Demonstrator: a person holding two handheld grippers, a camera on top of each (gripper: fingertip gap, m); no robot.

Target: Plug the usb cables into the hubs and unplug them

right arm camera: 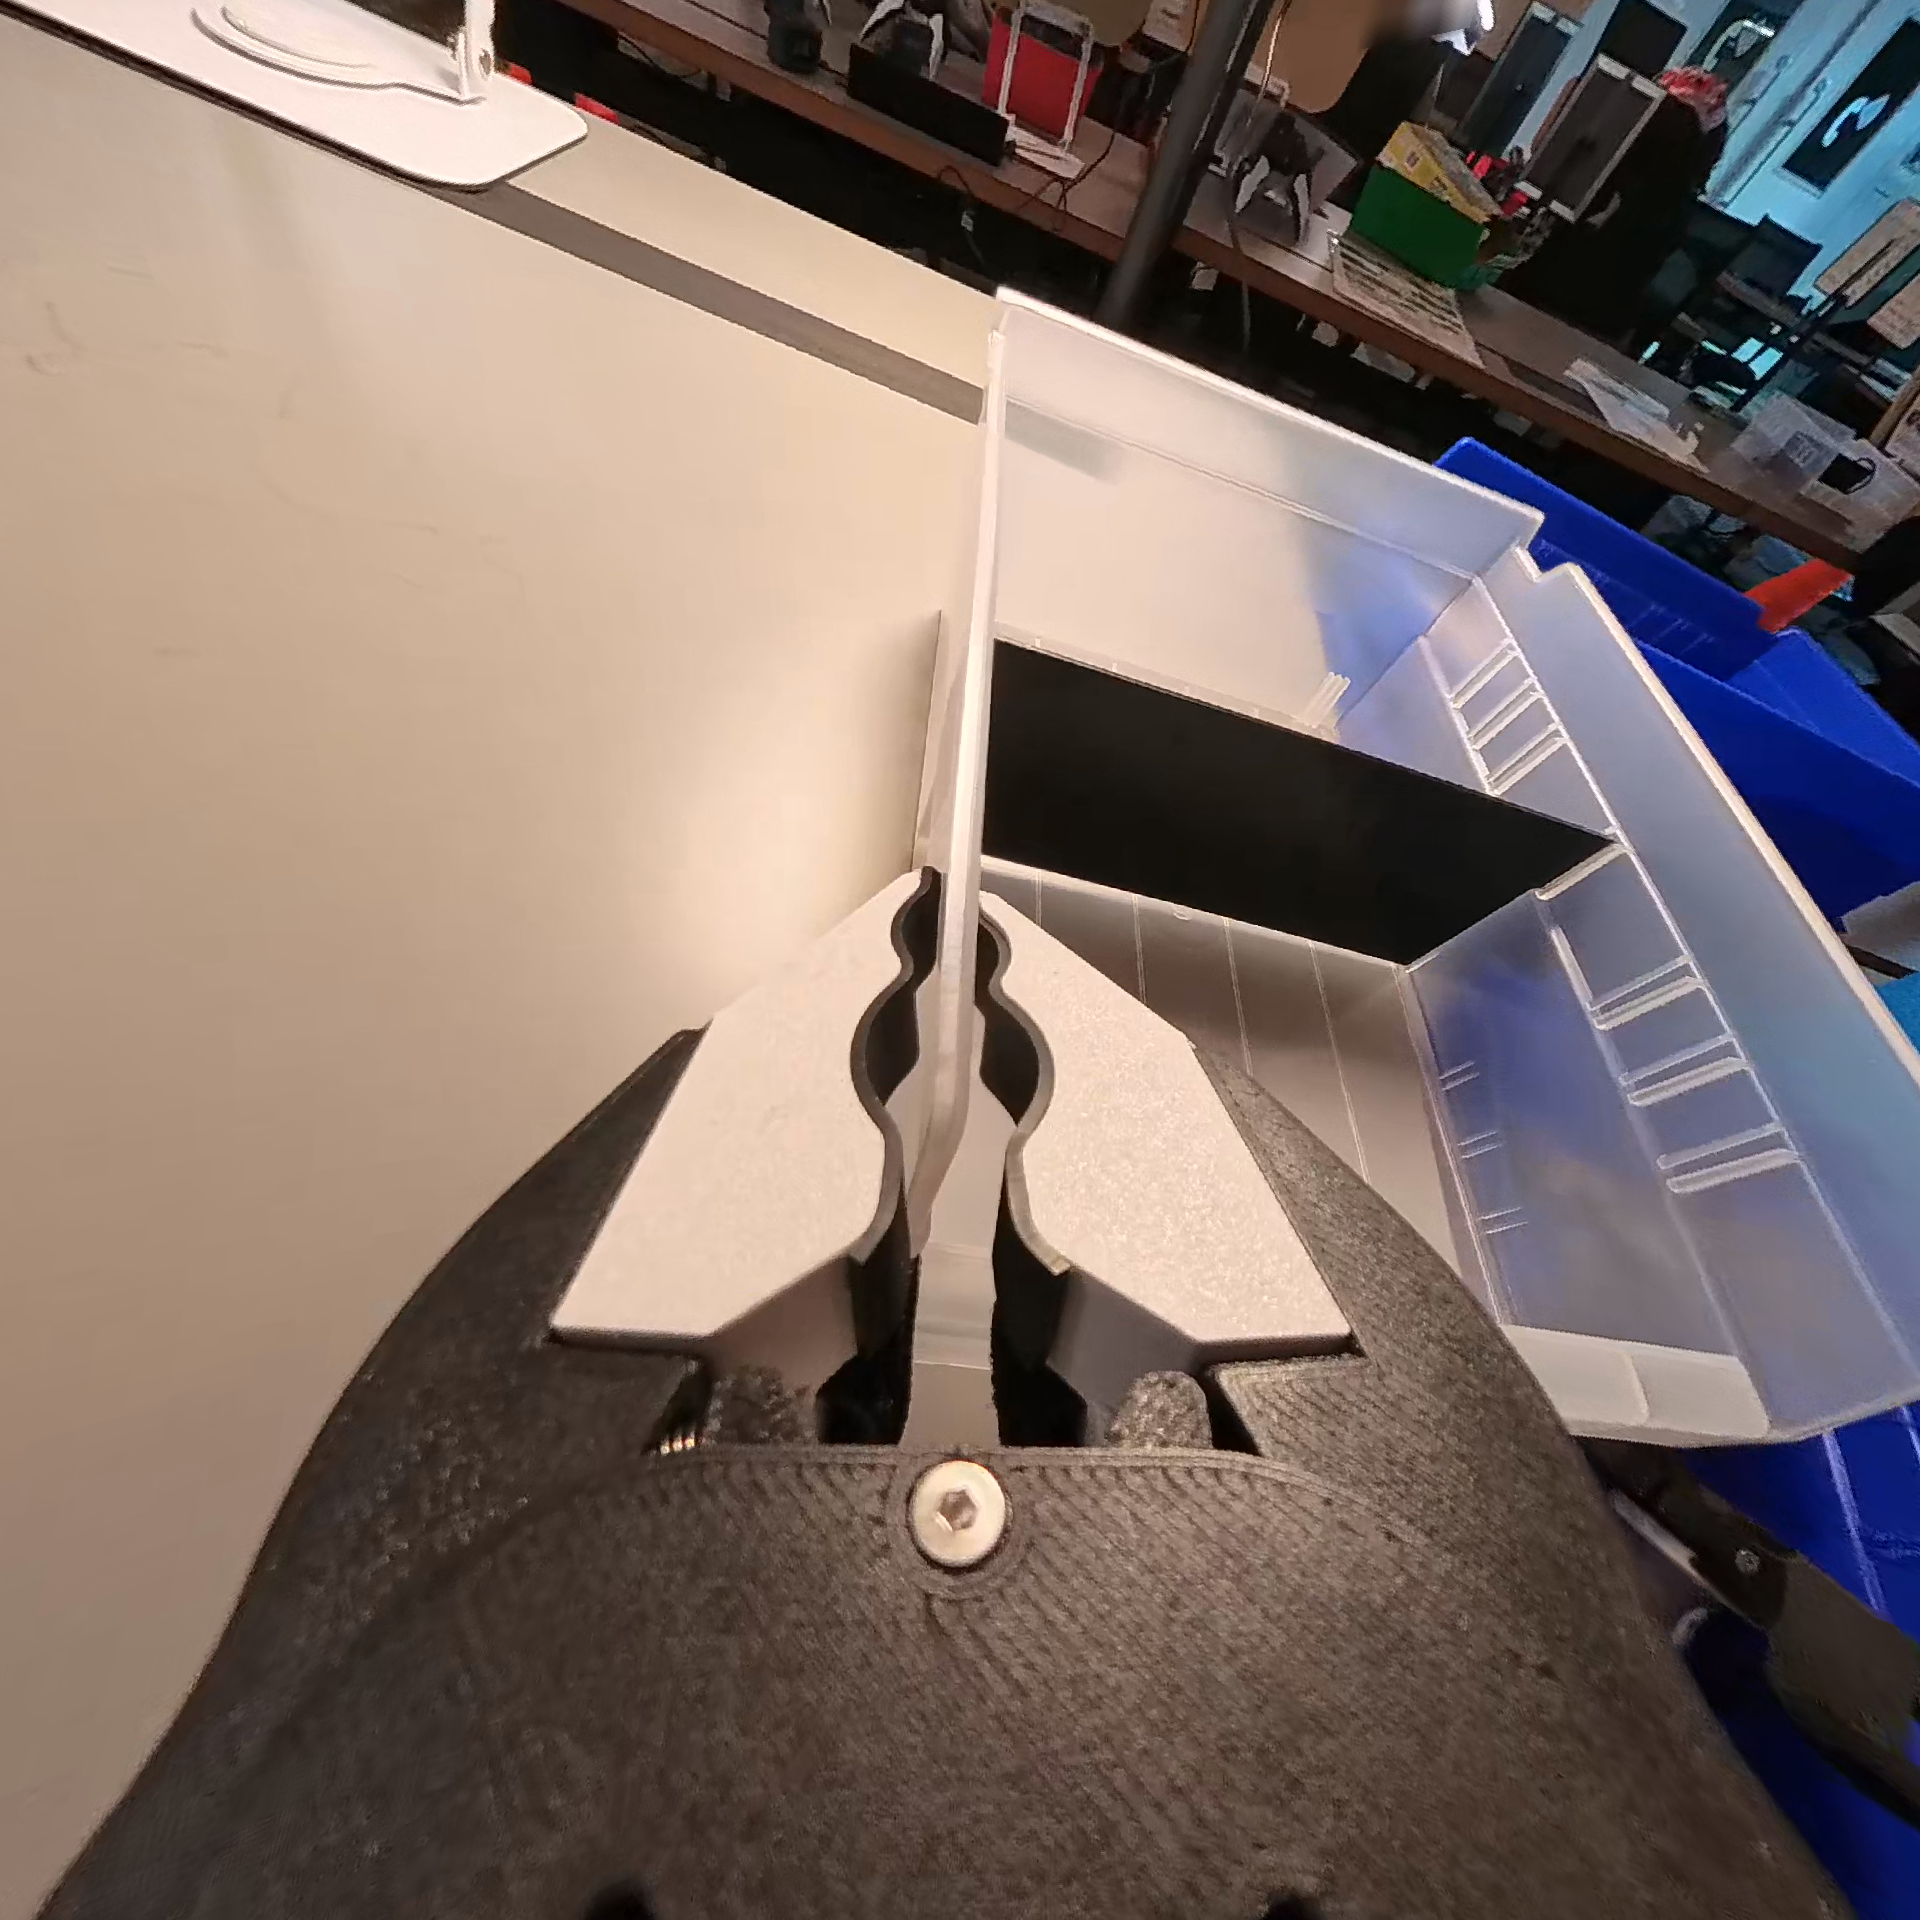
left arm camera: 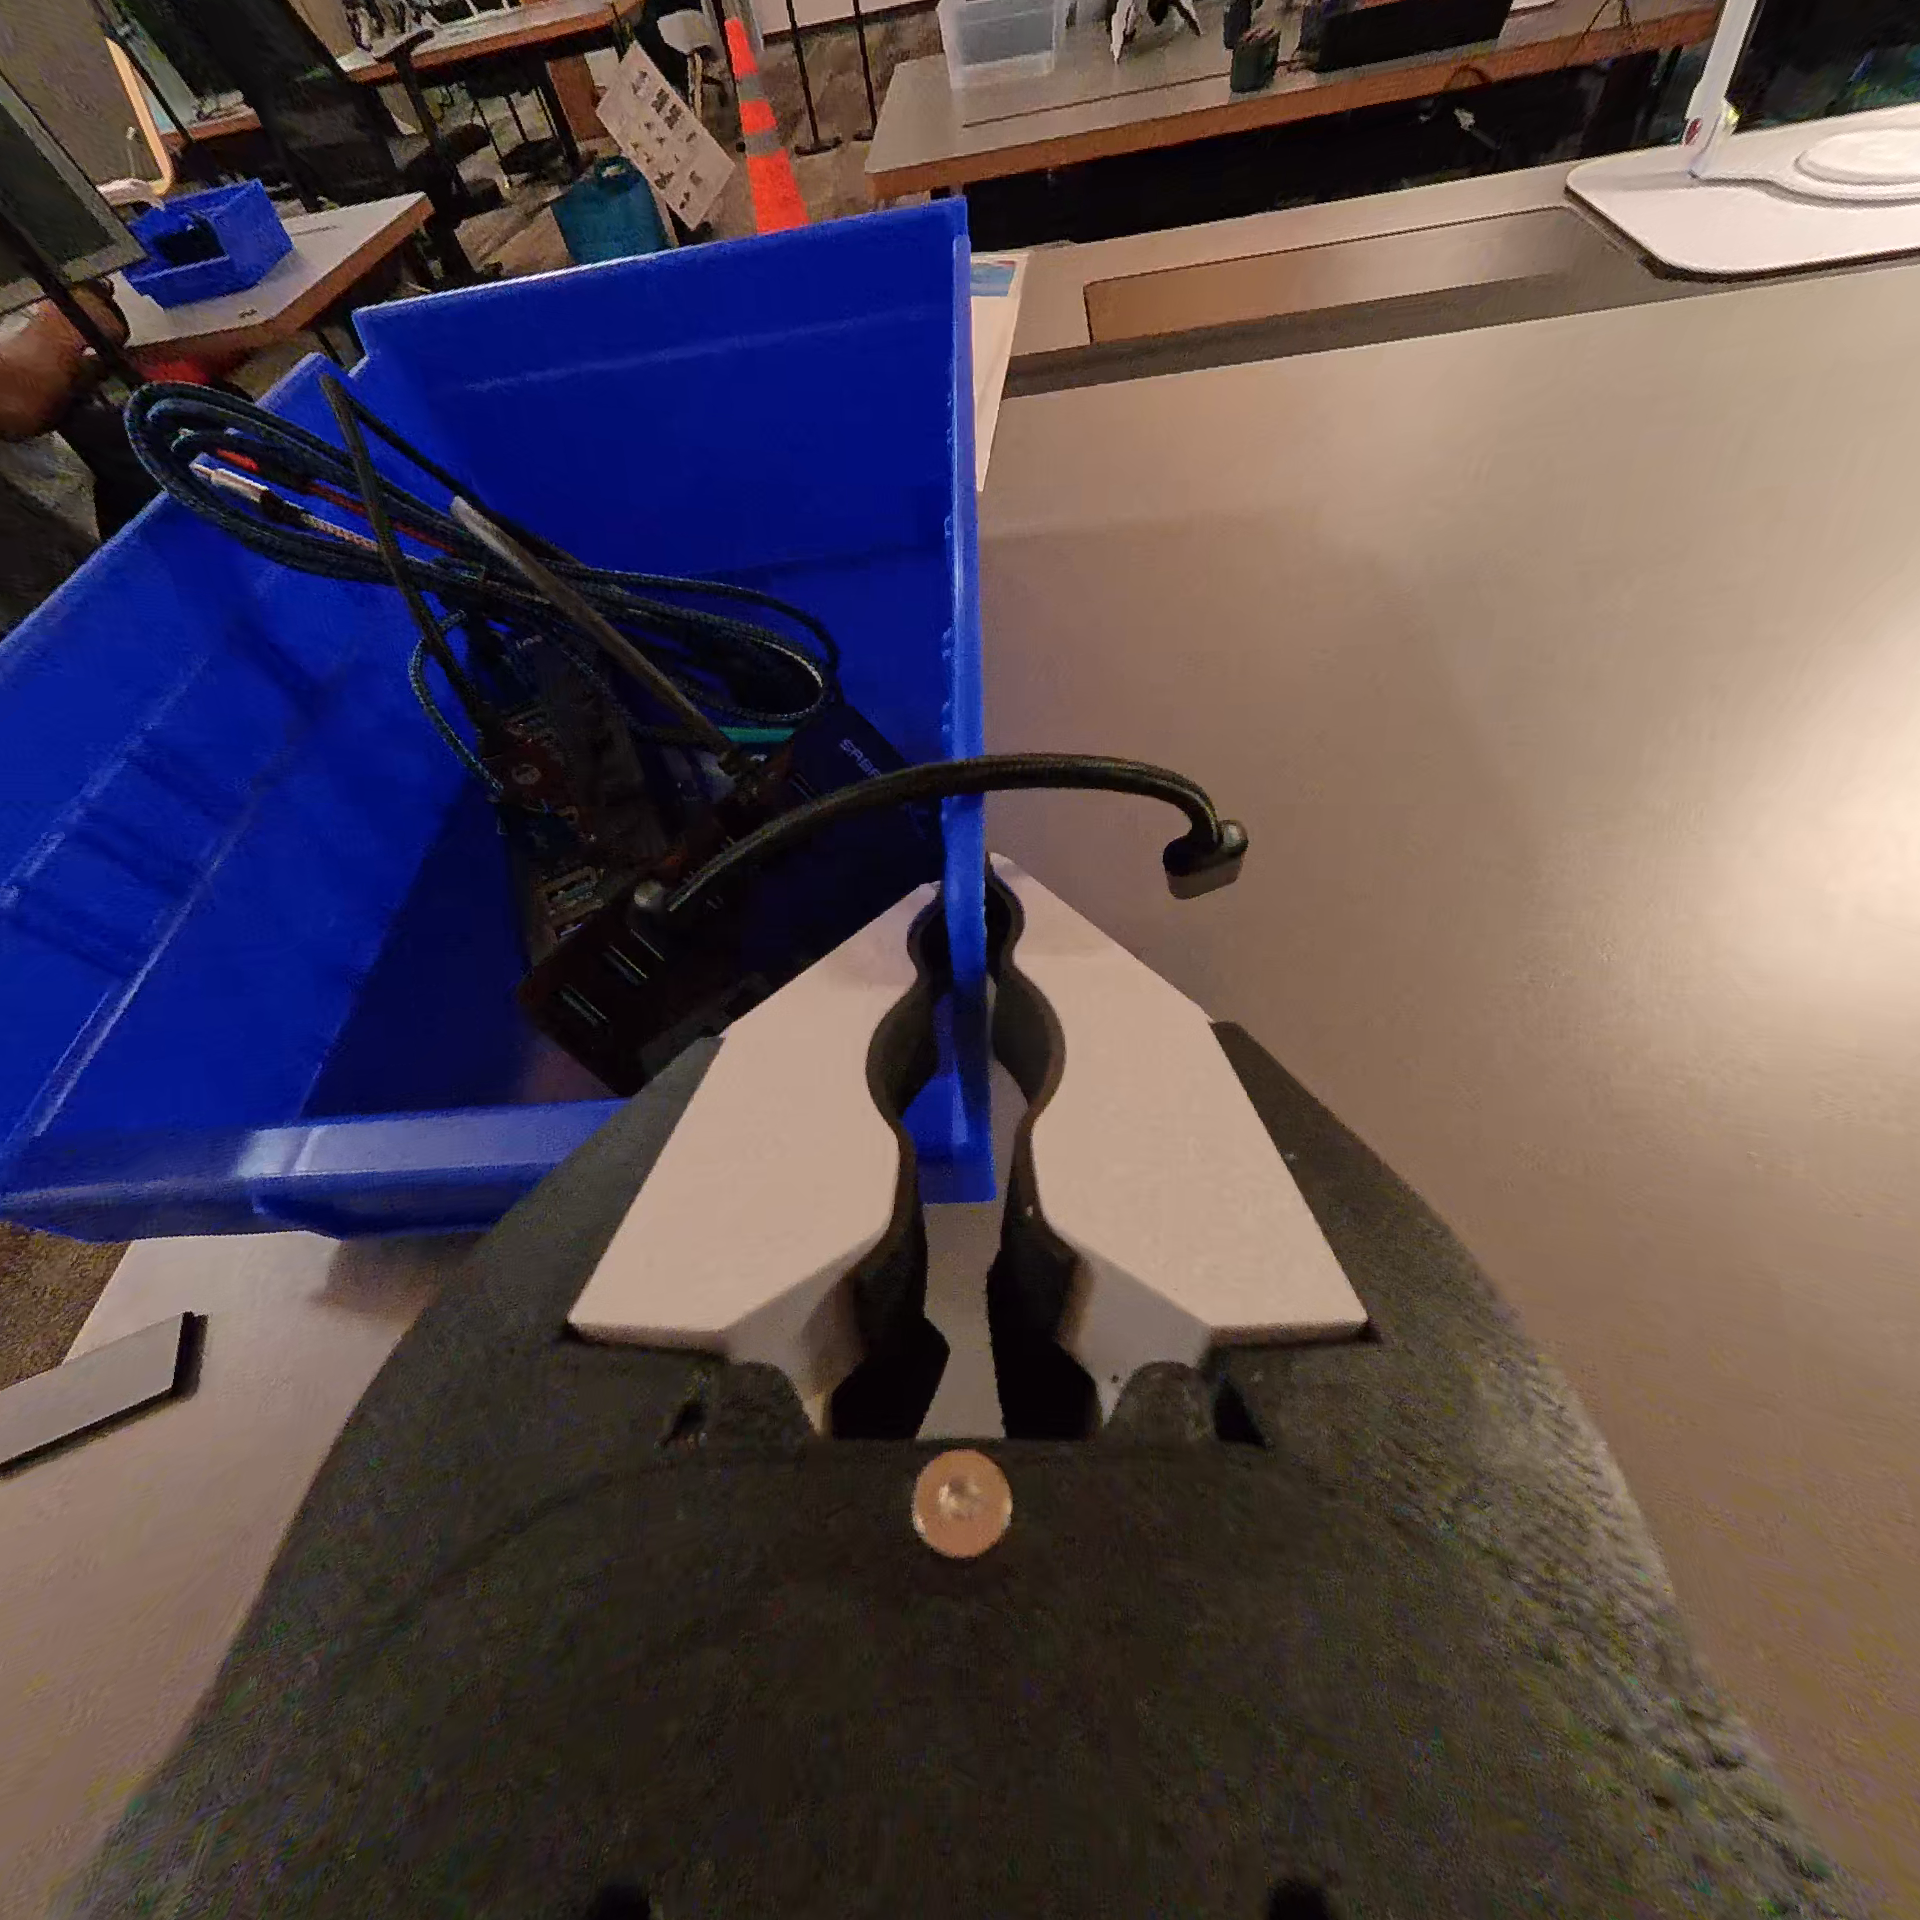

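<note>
In the left wrist view my left gripper (left arm camera: pixel 964 914) is shut on the right side wall of a blue bin (left arm camera: pixel 675 416). The bin is tilted and holds black USB hubs (left arm camera: pixel 623 956) and a tangle of braided cables (left arm camera: pixel 499 582). One short black cable (left arm camera: pixel 977 774) arches over the bin wall, and its plug (left arm camera: pixel 1205 857) hangs above the table. In the right wrist view my right gripper (right arm camera: pixel 961 914) is shut on the left side wall of a clear plastic bin (right arm camera: pixel 1507 935). This bin has a black divider (right arm camera: pixel 1247 800) across it and shows no cables.
The grey table (left arm camera: pixel 1455 727) stretches right of the blue bin. A white monitor base (left arm camera: pixel 1766 197) stands at its far edge and also shows in the right wrist view (right arm camera: pixel 395 94). More blue bins (right arm camera: pixel 1818 748) sit behind the clear bin. A dark flat piece (left arm camera: pixel 94 1382) lies at left. My right fingertips sit around 80 centimeters from my left ones. The left tips stand about 25 centimeters off the dark flat piece (left arm camera: pixel 94 1382).
</note>
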